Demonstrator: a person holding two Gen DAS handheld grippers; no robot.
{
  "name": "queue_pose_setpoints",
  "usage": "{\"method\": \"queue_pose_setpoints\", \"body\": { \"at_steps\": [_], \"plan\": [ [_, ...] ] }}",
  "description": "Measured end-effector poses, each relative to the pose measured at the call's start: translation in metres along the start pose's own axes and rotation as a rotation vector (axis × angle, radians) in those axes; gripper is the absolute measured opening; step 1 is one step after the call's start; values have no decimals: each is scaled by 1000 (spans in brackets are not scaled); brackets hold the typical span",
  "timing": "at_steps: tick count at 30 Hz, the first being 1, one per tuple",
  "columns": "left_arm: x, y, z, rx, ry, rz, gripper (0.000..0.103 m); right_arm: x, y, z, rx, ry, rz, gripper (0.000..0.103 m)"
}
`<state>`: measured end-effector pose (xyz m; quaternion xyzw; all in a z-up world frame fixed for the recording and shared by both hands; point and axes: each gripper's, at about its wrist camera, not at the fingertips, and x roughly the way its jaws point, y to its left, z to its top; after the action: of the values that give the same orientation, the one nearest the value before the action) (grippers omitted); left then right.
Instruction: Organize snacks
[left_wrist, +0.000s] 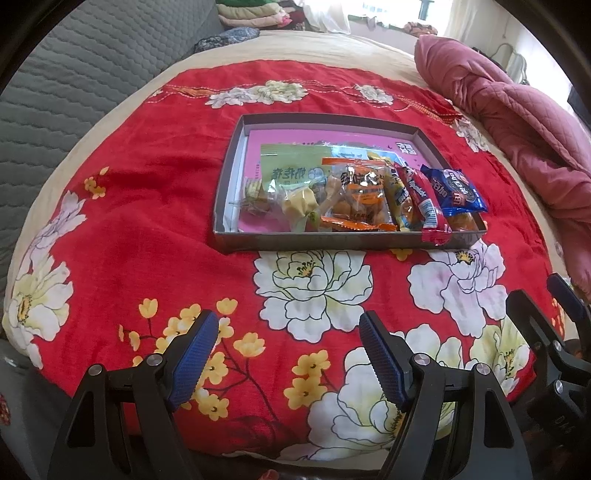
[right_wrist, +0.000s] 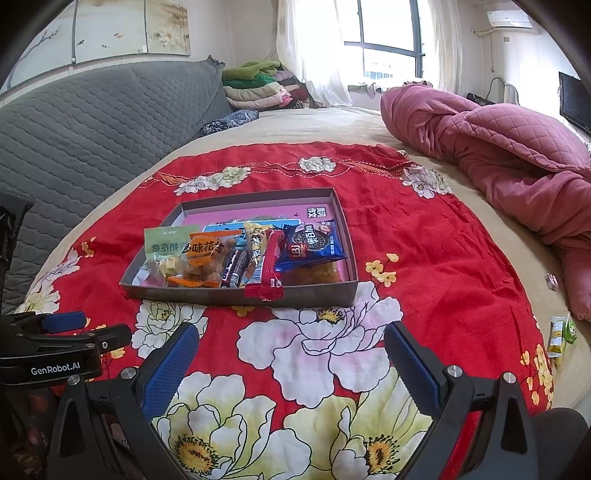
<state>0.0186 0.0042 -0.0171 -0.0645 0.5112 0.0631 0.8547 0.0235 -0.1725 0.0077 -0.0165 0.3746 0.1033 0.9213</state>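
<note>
Both hand-held grippers hover low in frame over the red floral blanket (left_wrist: 147, 229) on the bed, short of the box. Left hand-held gripper (left_wrist: 288, 354): jaws spread wide, nothing between the blue pads. Right hand-held gripper (right_wrist: 291, 362): same, wide apart and empty.

Snacks sit centre frame in a shallow grey cardboard box (left_wrist: 325, 243), packed along its near edge. Contents, left wrist view, left to right: small clear-wrapped yellow candies (left_wrist: 295, 199), an orange peanut pack (left_wrist: 364, 195), a yellow-wrapped bar (left_wrist: 400, 201), a red bar (left_wrist: 424, 205), a blue cookie pack (left_wrist: 452, 190) on top of an orange-yellow bag. A green flat pack (left_wrist: 291, 166) lies under them, on a pink sheet lining the bottom. The far half of the box is mostly bare.

Stragglers: a few small green-yellow packets (right_wrist: 559, 334) at the right edge of the right wrist view, on the beige bed sheet, well apart from the box. Another tiny item further up; can't tell what.

Likely step: fetch the loose packets, or tidy the box. Red bar's end hangs over the near box wall, so push or lift it inward. For the loose packets use the right gripper, the nearer one. Come in from above, pinch across the thin wrapper, don't snag the sheet. Drop into the bare far half, not on the heap, since the blue pack is already perched and could slide.
</note>
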Motion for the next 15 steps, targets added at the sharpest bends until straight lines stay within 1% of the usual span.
{"method": "queue_pose_setpoints", "body": {
  "at_steps": [8,11,15],
  "plan": [
    [2,2,0,-1,2,12,80,0,-1,0,5,-1,-9,101],
    [4,2,0,13,-6,42,80,0,-2,0,4,3,-13,101],
    [6,4,0,10,-8,45,80,0,-2,0,7,-2,-16,101]
  ]
}}
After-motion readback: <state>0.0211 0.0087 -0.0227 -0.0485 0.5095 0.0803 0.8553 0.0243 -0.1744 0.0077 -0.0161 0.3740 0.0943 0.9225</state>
